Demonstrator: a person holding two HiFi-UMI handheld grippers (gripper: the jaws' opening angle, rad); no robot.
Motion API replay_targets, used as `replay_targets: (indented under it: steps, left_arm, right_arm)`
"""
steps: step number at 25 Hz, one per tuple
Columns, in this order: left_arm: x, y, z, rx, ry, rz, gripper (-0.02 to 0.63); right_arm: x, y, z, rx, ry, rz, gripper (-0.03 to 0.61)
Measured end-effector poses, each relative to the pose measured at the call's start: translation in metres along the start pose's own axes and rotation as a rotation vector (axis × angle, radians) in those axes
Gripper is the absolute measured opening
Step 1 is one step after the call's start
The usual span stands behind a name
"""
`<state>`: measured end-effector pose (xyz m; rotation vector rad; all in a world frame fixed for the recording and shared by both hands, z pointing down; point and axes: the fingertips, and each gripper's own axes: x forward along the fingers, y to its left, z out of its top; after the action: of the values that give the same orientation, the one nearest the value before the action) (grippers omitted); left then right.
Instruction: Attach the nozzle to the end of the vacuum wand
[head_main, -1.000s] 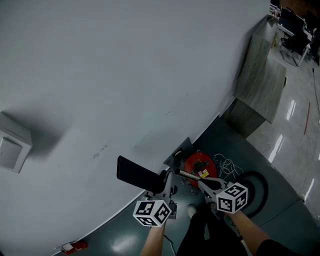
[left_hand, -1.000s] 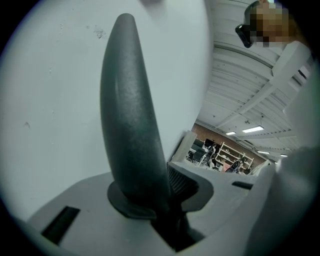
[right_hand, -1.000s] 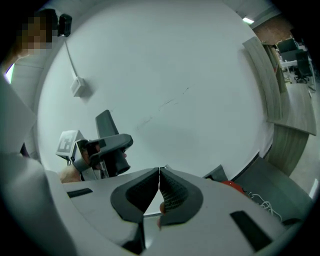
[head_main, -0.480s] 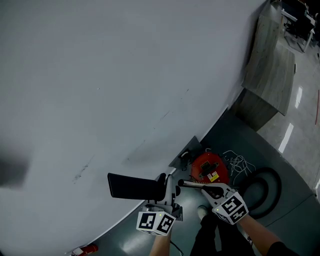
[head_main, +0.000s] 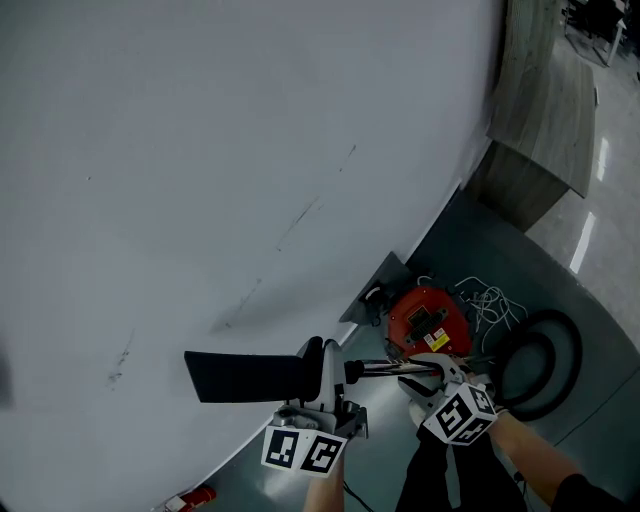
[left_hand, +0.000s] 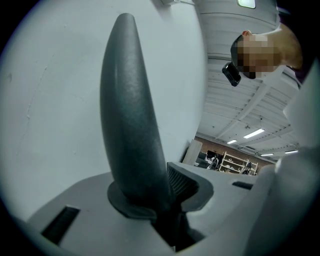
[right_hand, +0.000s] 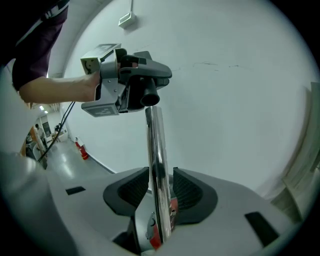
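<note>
Two grips: left hand-held gripper (left_hand: 156, 200) clamps the dark grey flat plastic nozzle (left_hand: 130, 125) steady on the end of the shiny chrome wand (right_hand: 155, 145); right hand-held gripper (right_hand: 159, 192) has jaws opening around that wand.

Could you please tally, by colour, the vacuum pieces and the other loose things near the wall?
Black: 2, nozzle and coiled hose
Red: 2, vacuum body and fire extinguisher
Chrome: 1, wand
White: 1, cable
Total: 6
</note>
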<state>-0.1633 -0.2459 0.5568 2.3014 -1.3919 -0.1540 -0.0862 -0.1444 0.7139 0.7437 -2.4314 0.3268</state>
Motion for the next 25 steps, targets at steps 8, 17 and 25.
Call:
replay_targets:
  steps: [8,17,25]
  left_arm:
    - [0.005,0.001,-0.015,0.017,0.017,-0.023,0.097]
    - [0.009,0.004,-0.019,-0.029,-0.007,-0.048,0.097]
    - [0.012,0.009,-0.022,-0.115,0.010,-0.068,0.095]
  right_arm:
    - [0.031,0.003,-0.011,-0.092,-0.011,0.000,0.146]
    - [0.032,0.000,-0.007,-0.088,-0.070,-0.035,0.150]
    - [0.029,-0.002,-0.003,-0.095,-0.079,-0.058,0.150]
